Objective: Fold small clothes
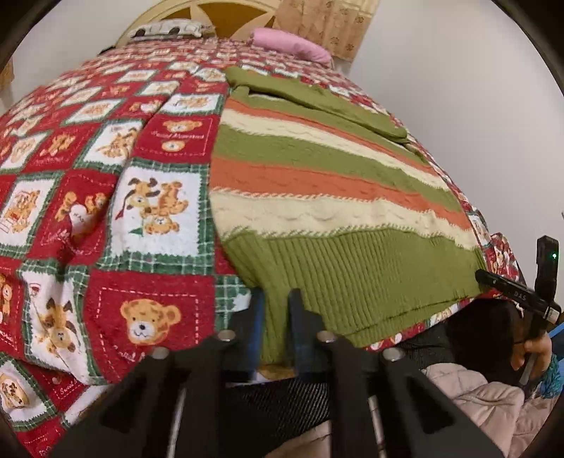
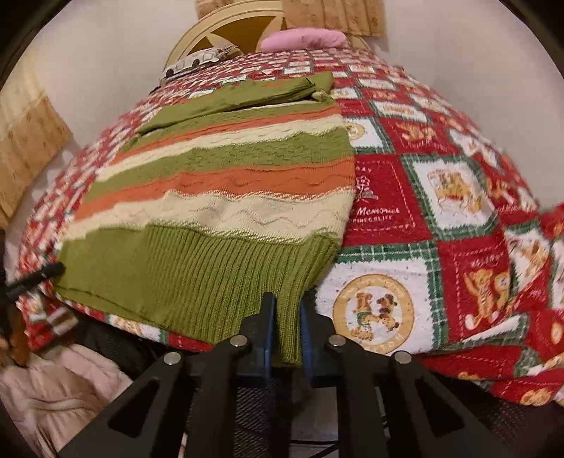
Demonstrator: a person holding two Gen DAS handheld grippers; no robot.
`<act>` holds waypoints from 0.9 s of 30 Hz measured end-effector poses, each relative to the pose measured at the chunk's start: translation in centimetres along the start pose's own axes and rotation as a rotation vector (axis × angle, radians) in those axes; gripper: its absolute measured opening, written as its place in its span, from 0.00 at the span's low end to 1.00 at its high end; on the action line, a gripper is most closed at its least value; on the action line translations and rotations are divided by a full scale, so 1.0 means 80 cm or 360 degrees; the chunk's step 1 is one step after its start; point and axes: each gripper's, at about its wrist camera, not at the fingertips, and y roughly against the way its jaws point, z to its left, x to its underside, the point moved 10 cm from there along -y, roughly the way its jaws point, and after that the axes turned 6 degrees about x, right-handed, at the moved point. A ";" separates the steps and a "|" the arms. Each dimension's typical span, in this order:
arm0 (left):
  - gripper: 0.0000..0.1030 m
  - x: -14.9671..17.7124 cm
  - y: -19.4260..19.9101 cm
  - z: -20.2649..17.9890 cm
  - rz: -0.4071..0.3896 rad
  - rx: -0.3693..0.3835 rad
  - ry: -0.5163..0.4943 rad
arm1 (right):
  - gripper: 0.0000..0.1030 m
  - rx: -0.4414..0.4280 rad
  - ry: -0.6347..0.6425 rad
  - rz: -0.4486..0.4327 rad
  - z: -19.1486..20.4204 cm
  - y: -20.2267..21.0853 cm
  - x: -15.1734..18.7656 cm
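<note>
A knitted sweater [image 1: 317, 183] with green, orange and cream stripes lies flat on the bed, its green ribbed hem toward me. It also shows in the right wrist view [image 2: 225, 183]. A green sleeve [image 1: 317, 102] is folded across its far part. My left gripper [image 1: 275, 317] is shut on the hem's left corner. My right gripper [image 2: 287, 317] is shut on the hem's right corner [image 2: 287, 334]. Part of the right gripper also shows at the right edge of the left wrist view [image 1: 521, 296].
A red, white and green teddy-bear bedspread [image 1: 105, 197] covers the bed. A pink pillow [image 1: 292, 44] and a patterned pillow [image 1: 165, 30] lie at the headboard. My pale padded jacket [image 2: 53, 387] is below the bed edge.
</note>
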 end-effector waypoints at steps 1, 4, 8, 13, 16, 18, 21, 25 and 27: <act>0.13 -0.002 0.000 0.000 0.0001 0.0007 0.0000 | 0.08 -0.0039 -0.0029 0.0008 0.001 0.002 -0.002; 0.11 -0.019 0.006 -0.008 -0.0018 0.0052 -0.0021 | 0.08 -0.0204 -0.0144 -0.0005 0.002 0.018 -0.018; 0.10 -0.071 0.018 -0.024 -0.0113 0.0102 -0.0069 | 0.08 -0.0401 -0.0264 -0.0066 0.004 0.038 -0.063; 0.10 -0.154 0.014 -0.017 -0.0207 0.0009 -0.0102 | 0.08 -0.0450 -0.0312 -0.0161 0.004 0.037 -0.143; 0.10 -0.184 0.019 -0.006 -0.0245 -0.0040 -0.0112 | 0.06 -0.0456 -0.0377 -0.0186 -0.001 0.015 -0.194; 0.16 -0.193 0.025 0.005 -0.0250 -0.0031 -0.0118 | 0.04 -0.0400 -0.0422 -0.0204 -0.010 -0.006 -0.224; 0.48 -0.195 0.036 0.023 -0.0263 -0.0105 -0.0195 | 0.04 -0.0341 -0.0500 -0.0175 -0.024 -0.047 -0.252; 0.73 -0.182 0.044 0.030 -0.0282 -0.0078 -0.0285 | 0.04 -0.0198 -0.0509 -0.0072 -0.039 -0.108 -0.253; 0.76 -0.170 0.040 0.026 -0.0250 -0.0017 -0.0329 | 0.04 -0.0205 -0.0548 -0.0035 -0.043 -0.125 -0.247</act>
